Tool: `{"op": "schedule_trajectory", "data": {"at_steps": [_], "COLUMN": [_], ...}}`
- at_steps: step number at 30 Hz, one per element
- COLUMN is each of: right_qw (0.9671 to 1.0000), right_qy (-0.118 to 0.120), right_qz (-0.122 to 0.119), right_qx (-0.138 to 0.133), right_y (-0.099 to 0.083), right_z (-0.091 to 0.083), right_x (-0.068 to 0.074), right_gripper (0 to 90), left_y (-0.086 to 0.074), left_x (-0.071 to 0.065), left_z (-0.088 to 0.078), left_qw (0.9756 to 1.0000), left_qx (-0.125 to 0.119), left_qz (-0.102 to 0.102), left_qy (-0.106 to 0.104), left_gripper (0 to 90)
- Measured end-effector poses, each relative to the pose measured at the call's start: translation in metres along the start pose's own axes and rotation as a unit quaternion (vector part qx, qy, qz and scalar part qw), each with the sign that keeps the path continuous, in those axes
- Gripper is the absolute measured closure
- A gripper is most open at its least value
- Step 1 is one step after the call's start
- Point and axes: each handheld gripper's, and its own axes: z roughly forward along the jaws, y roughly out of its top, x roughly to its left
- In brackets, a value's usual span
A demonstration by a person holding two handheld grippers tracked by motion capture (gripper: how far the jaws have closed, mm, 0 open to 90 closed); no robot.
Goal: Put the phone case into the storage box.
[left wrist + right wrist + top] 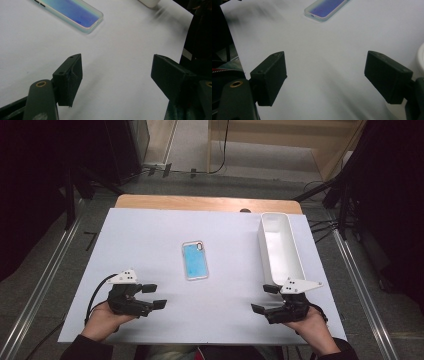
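So, counting it out: one phone [195, 260], one white bin [280, 247], two grippers, all on one desk [150, 235] covered with a smooth white sheet, a strip of pale wood showing at its far edge.

The phone is a flat rounded rectangle, glossy blue with an iridescent sheen, set in a clear, soft-looking case with a milky rim. It lies flat near the middle of the desk. The bin is a long, narrow trough of matte white plastic with rounded corners, open at the top, standing well to the right of the phone.

The left gripper [154, 296] sits nearer the person than the phone and off to its left; the right gripper [265, 298] sits nearer than the phone and to its right, just beside the bin's near end. Each has two blocky black fingers [68, 80] of dull plastic and a grey three-cornered plate on top. Both pairs of fingers stand wide apart over bare sheet, holding nothing.
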Motion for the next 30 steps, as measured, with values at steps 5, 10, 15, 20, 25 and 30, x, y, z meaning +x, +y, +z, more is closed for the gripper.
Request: {"op": "schedule_trajectory", "data": {"at_steps": [5, 10, 15, 20, 25, 30], "right_qw": [1.0, 1.0, 1.0, 1.0, 1.0, 1.0], "right_qy": [0.001, 0.003, 0.004, 0.004, 0.003, 0.003], "right_qz": [0.0, 0.003, 0.004, 0.004, 0.005, 0.005], "right_qx": [0.0, 0.002, 0.004, 0.003, 0.006, 0.005], "right_y": [-0.0001, 0.0002, 0.0001, 0.0001, 0.0002, 0.0003], "right_z": [-0.0001, 0.0003, 0.0003, 0.0006, 0.0008, 0.001], "right_x": [0.0001, 0.0006, 0.0004, 0.0004, 0.0002, 0.0], "right_gripper": [16.6, 16.6, 16.6, 16.6, 16.6, 16.6], "left_y": [0.0001, -0.0002, 0.0, -0.0001, 0.0001, 0.0001], "left_x": [-0.0001, 0.0003, 0.0004, 0.0007, 0.0006, 0.0007], "left_z": [-0.0001, -0.0007, -0.0007, -0.001, -0.0012, -0.0014], "left_qw": [1.0, 1.0, 1.0, 1.0, 1.0, 1.0], "left_qx": [0.0, 0.001, 0.001, -0.001, -0.001, -0.001], "left_qz": [0.0, 0.0, 0.0, -0.002, -0.002, -0.003], "left_qy": [0.0, 0.002, 0.004, 0.007, 0.009, 0.009], "left_gripper": [25.0, 25.0, 25.0, 25.0, 25.0, 25.0]}}
